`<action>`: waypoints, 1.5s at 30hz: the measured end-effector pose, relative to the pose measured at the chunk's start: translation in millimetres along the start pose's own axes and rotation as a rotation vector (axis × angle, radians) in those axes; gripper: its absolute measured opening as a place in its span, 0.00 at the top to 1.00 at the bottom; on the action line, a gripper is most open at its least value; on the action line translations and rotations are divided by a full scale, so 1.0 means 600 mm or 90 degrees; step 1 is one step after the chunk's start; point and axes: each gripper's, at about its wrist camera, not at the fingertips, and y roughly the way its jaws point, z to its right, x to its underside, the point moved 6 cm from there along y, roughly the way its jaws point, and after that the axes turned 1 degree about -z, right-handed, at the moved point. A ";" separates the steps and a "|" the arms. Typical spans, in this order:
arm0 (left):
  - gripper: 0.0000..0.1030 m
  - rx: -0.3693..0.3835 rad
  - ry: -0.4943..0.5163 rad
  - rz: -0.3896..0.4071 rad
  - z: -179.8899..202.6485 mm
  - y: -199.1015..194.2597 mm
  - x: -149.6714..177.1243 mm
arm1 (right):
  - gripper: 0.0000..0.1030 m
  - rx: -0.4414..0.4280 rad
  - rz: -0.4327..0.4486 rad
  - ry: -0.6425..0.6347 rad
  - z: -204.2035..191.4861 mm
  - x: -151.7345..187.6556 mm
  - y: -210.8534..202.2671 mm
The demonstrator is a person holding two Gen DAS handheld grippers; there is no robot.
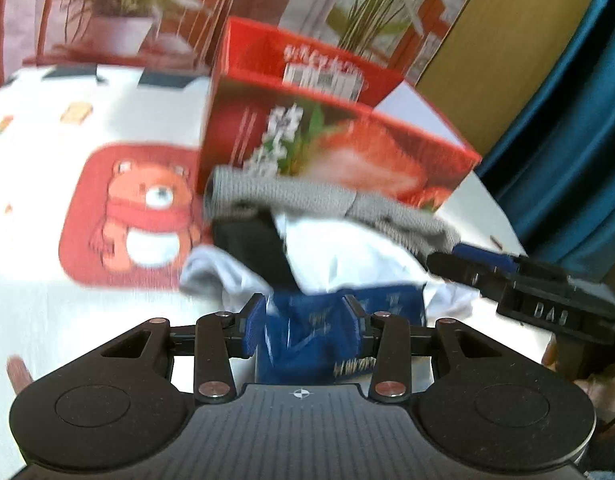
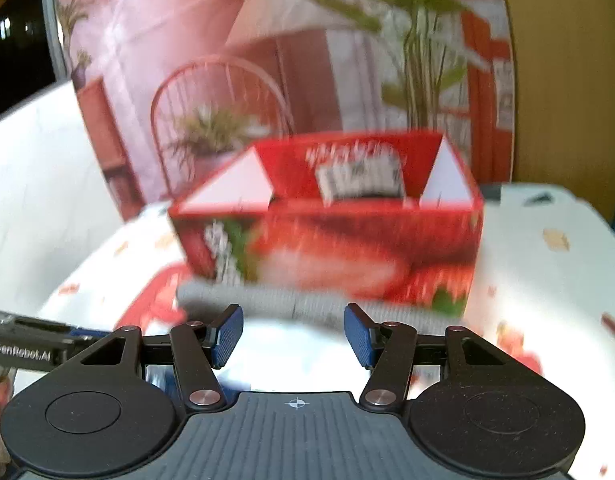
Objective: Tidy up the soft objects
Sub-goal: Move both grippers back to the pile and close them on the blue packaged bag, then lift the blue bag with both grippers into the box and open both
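A pile of soft items lies in front of an open red strawberry box [image 1: 339, 148]: a grey knit cloth [image 1: 307, 196], a black piece [image 1: 259, 244], a white cloth [image 1: 347, 256] and a blue sock [image 1: 307, 340]. My left gripper [image 1: 305, 320] is shut on the blue sock. My right gripper [image 2: 293, 334] is open and empty, over the white cloth [image 2: 291, 344], with the grey cloth [image 2: 299, 304] and the red box [image 2: 331, 236] just beyond. It also shows in the left wrist view [image 1: 467, 260], at the pile's right edge.
The table has a white cover [image 1: 47, 140] with a red bear print [image 1: 143, 216]. A backdrop with printed plants and a chair [image 2: 227, 92] stands behind the box. A blue curtain [image 1: 567, 140] hangs to the right.
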 end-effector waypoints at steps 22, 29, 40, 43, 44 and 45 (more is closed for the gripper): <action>0.58 0.017 -0.045 -0.073 -0.022 0.052 0.039 | 0.49 -0.049 -0.180 0.026 -0.027 0.111 0.059; 0.55 0.033 -0.081 -0.078 -0.035 0.060 0.043 | 0.49 -0.055 -0.180 0.030 -0.024 0.114 0.064; 0.67 0.047 -0.055 -0.068 -0.014 0.052 0.040 | 0.58 -0.062 -0.177 0.035 -0.026 0.110 0.062; 0.68 0.046 -0.044 -0.054 -0.011 0.045 0.034 | 0.61 -0.063 -0.172 0.033 -0.028 0.107 0.058; 0.68 0.047 -0.041 -0.046 -0.009 0.041 0.031 | 0.61 -0.063 -0.168 0.031 -0.030 0.105 0.056; 0.68 0.048 -0.040 -0.040 -0.008 0.038 0.028 | 0.61 -0.064 -0.161 0.029 -0.031 0.101 0.053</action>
